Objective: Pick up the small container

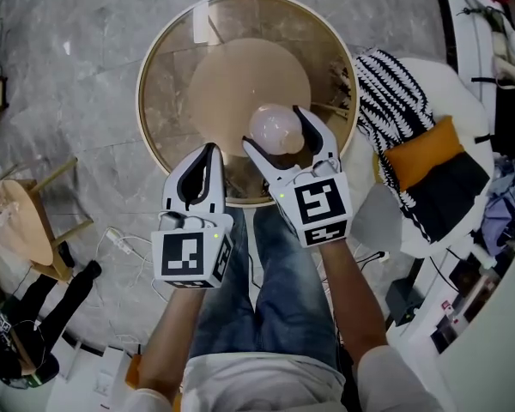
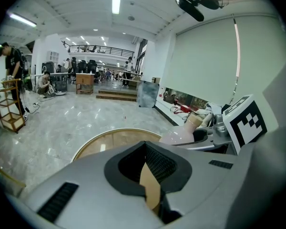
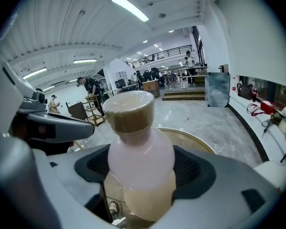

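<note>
The small container [image 1: 276, 128] is a rounded, pale pink frosted bottle [image 3: 141, 168] with a tan cork-like cap [image 3: 129, 111]. My right gripper [image 1: 288, 139] is shut on it, jaws pressing its bulb from both sides, holding it above the round glass-topped table [image 1: 172, 75]. It stands upright between the jaws in the right gripper view. My left gripper [image 1: 202, 166] is beside it to the left, over the table's near rim, jaws together with nothing between them. In the left gripper view the container [image 2: 177, 135] peeks out at right.
A white chair with a striped black-and-white throw [image 1: 395, 101] and an orange cushion [image 1: 427, 151] stands right of the table. A wooden stool [image 1: 21, 221] sits at left. Cables [image 1: 124, 245] lie on the marble floor. The person's jeans-clad legs [image 1: 270, 290] are below.
</note>
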Tool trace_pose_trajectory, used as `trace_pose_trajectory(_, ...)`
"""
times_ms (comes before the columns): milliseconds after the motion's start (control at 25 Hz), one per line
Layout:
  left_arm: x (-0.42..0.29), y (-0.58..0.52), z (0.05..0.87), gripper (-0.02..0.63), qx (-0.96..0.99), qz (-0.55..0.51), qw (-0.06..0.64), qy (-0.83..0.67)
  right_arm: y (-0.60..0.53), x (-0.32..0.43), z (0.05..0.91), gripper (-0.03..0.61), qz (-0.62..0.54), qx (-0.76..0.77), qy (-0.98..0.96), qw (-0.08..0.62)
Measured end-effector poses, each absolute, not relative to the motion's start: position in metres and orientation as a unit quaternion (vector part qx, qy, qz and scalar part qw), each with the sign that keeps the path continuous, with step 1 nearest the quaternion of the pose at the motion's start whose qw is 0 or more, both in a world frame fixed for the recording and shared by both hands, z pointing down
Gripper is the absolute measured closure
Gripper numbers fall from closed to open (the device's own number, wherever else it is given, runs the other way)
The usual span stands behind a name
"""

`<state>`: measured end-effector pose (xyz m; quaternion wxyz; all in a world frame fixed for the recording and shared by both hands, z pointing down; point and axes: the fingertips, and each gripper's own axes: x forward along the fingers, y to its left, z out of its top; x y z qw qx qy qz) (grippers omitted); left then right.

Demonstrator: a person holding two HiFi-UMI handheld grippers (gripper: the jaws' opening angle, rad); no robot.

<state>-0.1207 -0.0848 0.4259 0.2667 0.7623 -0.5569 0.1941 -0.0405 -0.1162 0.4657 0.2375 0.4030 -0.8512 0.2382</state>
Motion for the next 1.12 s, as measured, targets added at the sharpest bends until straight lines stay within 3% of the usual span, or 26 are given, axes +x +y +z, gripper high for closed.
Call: trace_pose_trajectory(1120,-0.104,-0.078,0.333,0.597,0.774,0.17,0.243,-0.559,-0.109,-0.026,0.351,0.196,0.21,0.372,-0.877,0.219)
